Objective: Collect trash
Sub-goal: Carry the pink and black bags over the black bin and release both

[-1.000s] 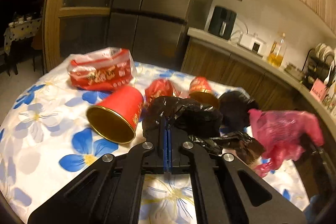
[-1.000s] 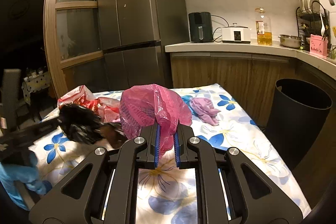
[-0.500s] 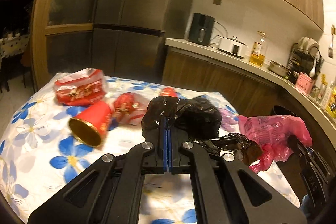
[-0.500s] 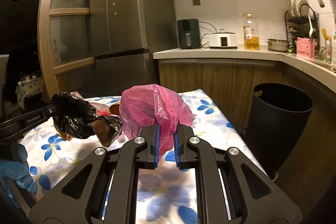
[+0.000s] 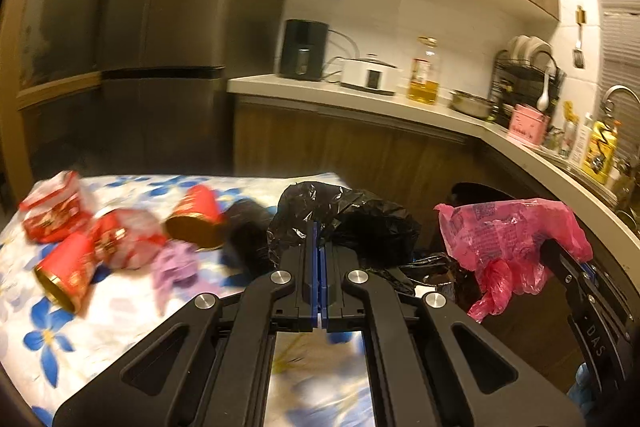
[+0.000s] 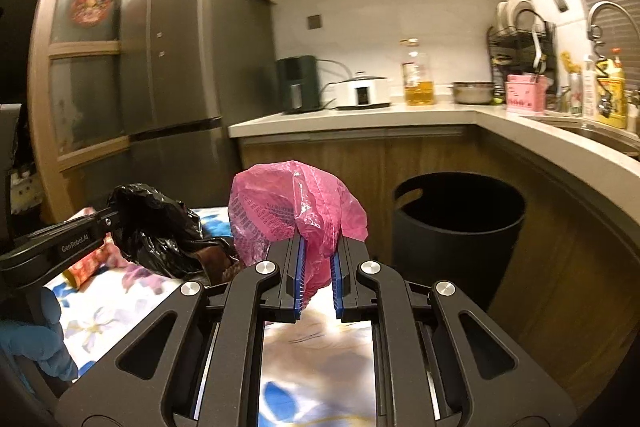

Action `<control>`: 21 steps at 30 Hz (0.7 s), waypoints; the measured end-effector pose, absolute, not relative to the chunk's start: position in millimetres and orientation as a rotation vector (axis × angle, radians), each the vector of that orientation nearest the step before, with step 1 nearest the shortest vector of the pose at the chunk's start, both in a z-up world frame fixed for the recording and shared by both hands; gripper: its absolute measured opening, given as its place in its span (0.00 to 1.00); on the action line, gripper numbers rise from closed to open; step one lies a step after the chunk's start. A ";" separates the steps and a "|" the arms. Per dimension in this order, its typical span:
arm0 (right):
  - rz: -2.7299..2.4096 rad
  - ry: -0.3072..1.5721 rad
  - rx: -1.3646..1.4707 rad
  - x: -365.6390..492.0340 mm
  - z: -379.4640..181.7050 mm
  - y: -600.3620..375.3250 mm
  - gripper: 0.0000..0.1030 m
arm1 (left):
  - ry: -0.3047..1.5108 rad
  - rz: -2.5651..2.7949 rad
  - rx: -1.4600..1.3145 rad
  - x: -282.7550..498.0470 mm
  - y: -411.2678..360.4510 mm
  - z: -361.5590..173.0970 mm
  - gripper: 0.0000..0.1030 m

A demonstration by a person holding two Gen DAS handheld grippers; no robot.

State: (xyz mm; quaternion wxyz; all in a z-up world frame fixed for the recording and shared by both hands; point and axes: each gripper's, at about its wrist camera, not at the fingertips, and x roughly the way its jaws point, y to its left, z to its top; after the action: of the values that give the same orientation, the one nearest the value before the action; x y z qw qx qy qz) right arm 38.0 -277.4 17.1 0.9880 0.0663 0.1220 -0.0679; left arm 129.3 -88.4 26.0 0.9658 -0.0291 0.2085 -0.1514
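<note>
My left gripper (image 5: 319, 239) is shut on a crumpled black plastic bag (image 5: 360, 219) and holds it above the right part of the table. It also shows at the left of the right wrist view (image 6: 116, 217), with the black bag (image 6: 160, 239). My right gripper (image 6: 316, 251) is shut on a pink plastic bag (image 6: 288, 211), held in the air; the pink bag (image 5: 512, 239) shows at the right of the left wrist view. A black trash bin (image 6: 456, 223) stands on the floor ahead and right of the pink bag, against the cabinets.
On the flowered tablecloth (image 5: 100, 319) lie two red paper cups (image 5: 68, 275) (image 5: 198, 217), red snack wrappers (image 5: 52, 215), a purple scrap (image 5: 176, 263) and another black scrap (image 5: 246, 227). A counter (image 6: 360, 115) with appliances runs behind; a fridge (image 6: 180, 67) stands at left.
Both grippers have swung right, away from the table middle and toward the bin, each keeping its bag. The bin now looks larger and closer in the right wrist view.
</note>
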 end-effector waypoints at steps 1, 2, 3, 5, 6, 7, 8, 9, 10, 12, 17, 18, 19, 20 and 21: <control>-0.152 0.242 0.134 38.9 18.0 -283.5 0.11 | 0.418 -0.327 -0.050 131.6 -100.0 27.6 0.00; -0.171 0.238 0.136 39.1 18.6 -291.1 0.11 | 0.416 -0.337 -0.046 132.7 -106.4 28.2 0.00; -0.190 0.234 0.139 39.5 19.2 -299.0 0.11 | 0.414 -0.350 -0.041 134.2 -114.0 29.1 0.00; -0.225 0.227 0.143 40.5 19.6 -313.6 0.11 | 0.410 -0.377 -0.027 138.1 -132.5 31.1 0.00; -0.240 0.223 0.145 41.1 20.5 -320.2 0.11 | 0.407 -0.387 -0.022 140.3 -140.3 31.9 0.00; -0.261 0.218 0.148 42.1 21.4 -329.2 0.11 | 0.406 -0.399 -0.017 142.9 -149.4 32.9 0.00; -0.274 0.214 0.150 42.4 21.9 -335.1 0.11 | 0.405 -0.411 -0.014 145.0 -157.7 34.2 0.00; -0.288 0.209 0.151 43.3 22.7 -342.2 0.11 | 0.400 -0.423 -0.008 147.9 -167.3 35.8 0.00; -0.309 0.202 0.151 44.6 24.2 -350.5 0.11 | 0.397 -0.431 -0.005 149.8 -172.8 37.0 0.00; -0.335 0.191 0.152 46.2 26.4 -362.5 0.11 | 0.386 -0.451 0.007 154.2 -187.1 40.2 0.00; -0.400 0.164 0.149 55.1 34.1 -390.7 0.11 | 0.359 -0.496 0.013 168.4 -226.3 48.2 0.00; -0.408 0.159 0.147 58.5 35.0 -398.0 0.11 | 0.357 -0.504 0.011 170.8 -232.5 48.6 0.00; -0.414 0.157 0.147 61.4 35.3 -403.7 0.11 | 0.354 -0.514 0.012 173.7 -241.0 48.7 0.00; -0.423 0.157 0.145 64.1 36.3 -409.1 0.11 | 0.351 -0.521 0.014 176.7 -248.5 48.7 0.00; -0.429 0.156 0.143 66.8 36.9 -413.9 0.11 | 0.347 -0.530 0.021 180.0 -257.4 47.8 0.00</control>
State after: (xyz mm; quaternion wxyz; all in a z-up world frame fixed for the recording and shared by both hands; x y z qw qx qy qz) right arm 66.8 -413.9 36.9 0.9716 0.0707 0.0771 -0.2123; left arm 180.0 -257.4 47.8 0.9503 0.0101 0.1704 -0.2605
